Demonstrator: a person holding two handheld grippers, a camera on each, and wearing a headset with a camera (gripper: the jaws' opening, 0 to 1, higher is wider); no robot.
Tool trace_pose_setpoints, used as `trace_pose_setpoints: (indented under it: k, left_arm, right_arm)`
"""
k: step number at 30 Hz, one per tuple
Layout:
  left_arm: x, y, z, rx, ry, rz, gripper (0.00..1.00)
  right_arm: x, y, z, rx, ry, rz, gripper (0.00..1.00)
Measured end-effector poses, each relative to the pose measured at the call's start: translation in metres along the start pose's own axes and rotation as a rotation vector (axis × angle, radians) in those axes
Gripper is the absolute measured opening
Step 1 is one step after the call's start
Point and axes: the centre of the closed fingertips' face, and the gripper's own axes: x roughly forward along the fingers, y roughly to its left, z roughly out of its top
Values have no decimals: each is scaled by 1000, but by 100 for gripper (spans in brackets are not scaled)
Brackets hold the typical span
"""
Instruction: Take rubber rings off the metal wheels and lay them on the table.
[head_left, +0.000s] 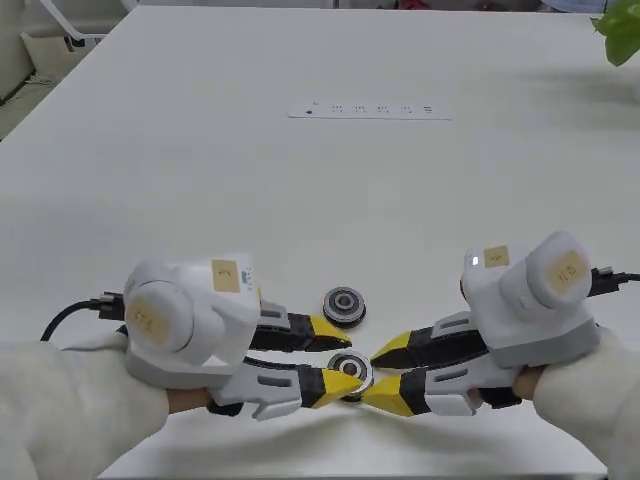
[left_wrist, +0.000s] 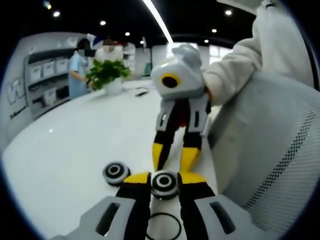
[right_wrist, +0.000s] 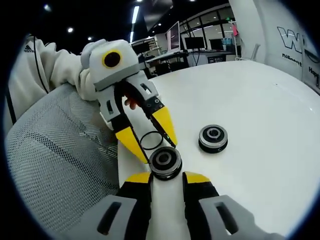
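A metal wheel (head_left: 351, 369) lies near the table's front edge, where both grippers meet. My left gripper (head_left: 341, 360) comes in from the left, and its yellow tips hold the wheel (left_wrist: 165, 184) between them. My right gripper (head_left: 369, 375) faces it with its jaws a little apart, its tips against the wheel's (right_wrist: 165, 161) near rim. A loose black rubber ring (left_wrist: 162, 227) lies flat on the table between the left jaws, also visible as the ring (right_wrist: 151, 140) in the right gripper view. A second wheel (head_left: 344, 305) with a dark outer band sits just behind.
A white power strip (head_left: 370, 110) lies far back on the white table (head_left: 200, 170). A potted plant (head_left: 622, 30) stands at the far right corner. A mesh chair back (right_wrist: 55, 165) is close behind the table's front edge. People stand far off in the room.
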Motion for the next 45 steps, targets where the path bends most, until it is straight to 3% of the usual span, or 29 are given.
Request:
trace_pose_setpoints:
  k: [7,9,11,15,32,38,45]
  left_arm:
    - [0,3,-5,-11,1,11,18]
    - [2,1,-11,-6,19,2,18]
    - [3,2,-9,12,-7,5,18]
    - [3,2,-12,-3,6,2,17]
    - [8,0,-12,-12,-15,-3,15]
    - [8,-1,-11,-3,-12,-3,14]
    - [6,-1,-10,-4,-15,-2,14]
  right_arm:
    - [1,1,0,-4,-2,4,20]
    - [1,1,0,-4,-2,3,20]
    - [1,1,0,-7,-1,2,19]
    - [0,0,0,-5,-3,1,19]
    - [1,0,-1,-44,7,1,16]
    - [1,-2,-2,-88,18,-8,13]
    - [1,-2,-3,-78,26,-7,10]
